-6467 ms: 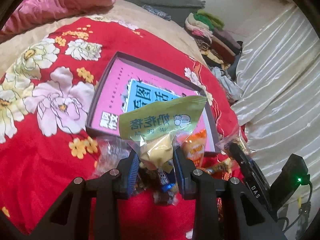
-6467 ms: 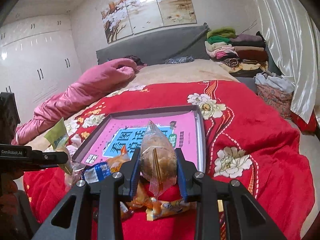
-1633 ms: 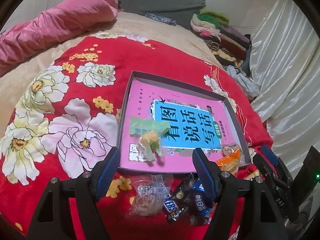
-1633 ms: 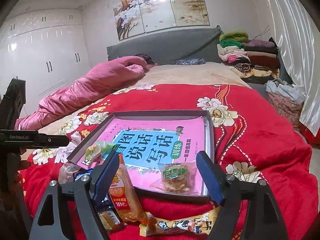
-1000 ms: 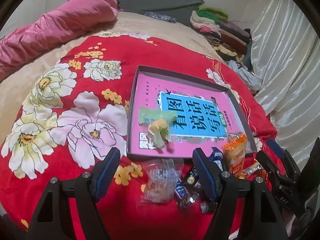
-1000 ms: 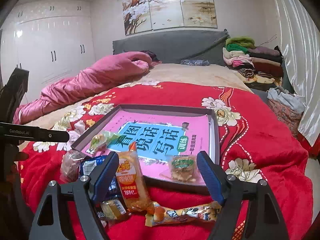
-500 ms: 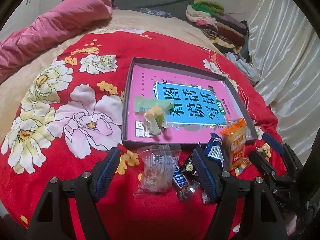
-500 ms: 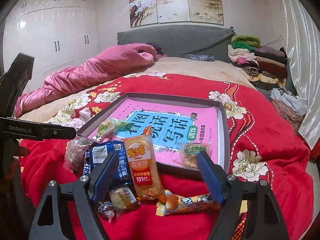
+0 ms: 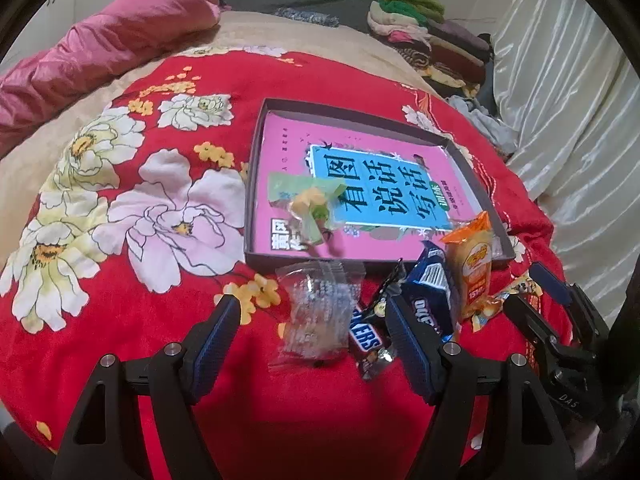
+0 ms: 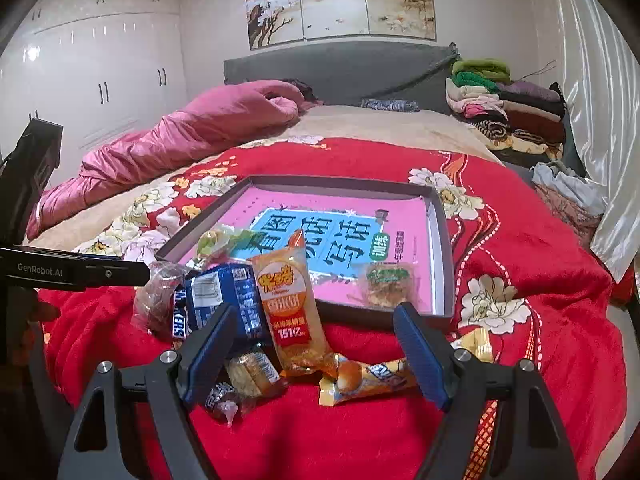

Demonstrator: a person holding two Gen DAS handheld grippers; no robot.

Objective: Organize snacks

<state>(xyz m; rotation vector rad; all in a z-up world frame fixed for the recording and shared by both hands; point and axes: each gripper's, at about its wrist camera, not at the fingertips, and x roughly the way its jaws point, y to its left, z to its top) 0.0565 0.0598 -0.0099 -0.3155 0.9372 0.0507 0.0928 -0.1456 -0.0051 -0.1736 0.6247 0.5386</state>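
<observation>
A shallow grey box with a pink and blue book inside lies on the red floral blanket. In it are a green snack packet and a clear-wrapped cake. In front of the box lies a pile: a clear bag, a Snickers bar, a blue packet, an orange rice-cake packet and a yellow bar. My left gripper is open over the clear bag. My right gripper is open over the pile.
A pink quilt lies at the bed's far left. Folded clothes are stacked at the far right by the grey headboard. White curtains hang along the right side. The bed's edge drops off to the right.
Both grippers let go of their snacks into the box, opened wide and drew back towards the pile in front of it. In the last half second they sank slightly closer.
</observation>
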